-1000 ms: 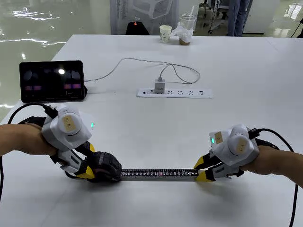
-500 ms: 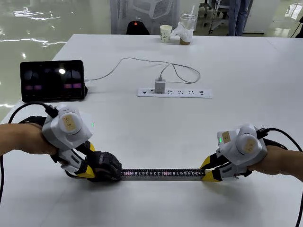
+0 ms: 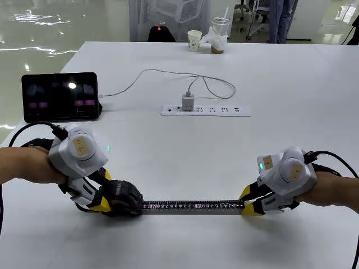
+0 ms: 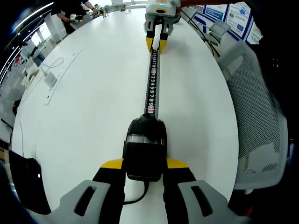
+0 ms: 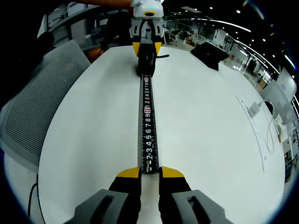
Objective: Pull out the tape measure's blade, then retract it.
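Our left gripper (image 3: 106,191) clamps the tape measure (image 3: 126,197) steady so our right gripper (image 3: 247,203), pinching the blade (image 3: 190,205), can draw it out.

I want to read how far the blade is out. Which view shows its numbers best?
The right gripper view: the blade runs up from the right gripper, its digits large and sharp. The left gripper view shows it narrower, digits small, beyond the case. The head view shows a thin strip, digits tiny.
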Demonstrator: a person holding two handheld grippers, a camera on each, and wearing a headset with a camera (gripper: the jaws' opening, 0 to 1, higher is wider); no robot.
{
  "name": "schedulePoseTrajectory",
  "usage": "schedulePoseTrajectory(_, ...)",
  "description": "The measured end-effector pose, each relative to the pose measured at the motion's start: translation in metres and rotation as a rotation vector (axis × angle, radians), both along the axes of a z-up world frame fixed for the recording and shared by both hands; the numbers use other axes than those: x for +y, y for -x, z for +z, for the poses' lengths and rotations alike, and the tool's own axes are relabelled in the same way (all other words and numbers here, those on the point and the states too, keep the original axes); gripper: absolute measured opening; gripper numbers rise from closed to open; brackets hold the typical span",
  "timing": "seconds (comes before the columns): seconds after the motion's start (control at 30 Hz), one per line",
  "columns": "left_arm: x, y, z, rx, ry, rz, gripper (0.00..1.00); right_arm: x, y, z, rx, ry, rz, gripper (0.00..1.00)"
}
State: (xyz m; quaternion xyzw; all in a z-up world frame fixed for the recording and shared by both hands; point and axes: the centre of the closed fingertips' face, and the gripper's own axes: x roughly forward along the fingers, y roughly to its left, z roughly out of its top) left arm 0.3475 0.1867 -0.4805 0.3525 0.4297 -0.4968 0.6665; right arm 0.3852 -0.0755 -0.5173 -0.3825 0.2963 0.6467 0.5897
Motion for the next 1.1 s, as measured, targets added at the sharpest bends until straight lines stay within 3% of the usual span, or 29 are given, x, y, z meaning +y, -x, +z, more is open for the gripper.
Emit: schedulePoseTrajectory(1.1,-0.0015,-0.0014,-0.0019,-0.011,-0.026,-0.01,0.26,-0.0005,0.001,-0.0021,-0.021,0.065,0.045,0.13)
